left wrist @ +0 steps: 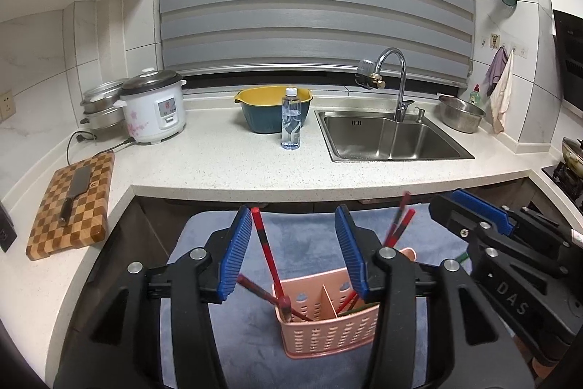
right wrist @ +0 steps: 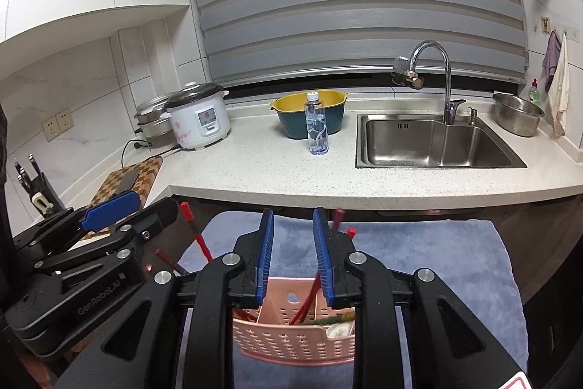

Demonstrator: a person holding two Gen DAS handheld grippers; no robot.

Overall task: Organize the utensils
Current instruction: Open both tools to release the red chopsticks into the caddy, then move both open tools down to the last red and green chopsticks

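Observation:
A pink slotted utensil basket [left wrist: 328, 334] [right wrist: 291, 341] stands on a blue-grey towel [left wrist: 298, 232] [right wrist: 419, 261]. My left gripper [left wrist: 294, 217] is open above its left compartment. A red chopstick [left wrist: 267, 254] leans out of that compartment close to the left pad [left wrist: 237, 254], not pinched. More red chopsticks [left wrist: 399, 225] [right wrist: 308, 301] stand in the right compartment, beside green and white utensils [right wrist: 339, 325]. My right gripper [right wrist: 293, 216] hangs above them, open by a narrow gap with nothing between the pads. Each gripper shows at the edge of the other's view.
Beyond the towel runs a speckled counter [left wrist: 255, 166] with a water bottle [left wrist: 290, 119], a yellow-and-teal bowl [left wrist: 269, 112], a rice cooker [left wrist: 153, 108], a sink [left wrist: 390, 137] and a steel bowl [left wrist: 461, 113]. A cleaver lies on a checkered board [left wrist: 73, 206]. A knife block [right wrist: 36, 185] stands left.

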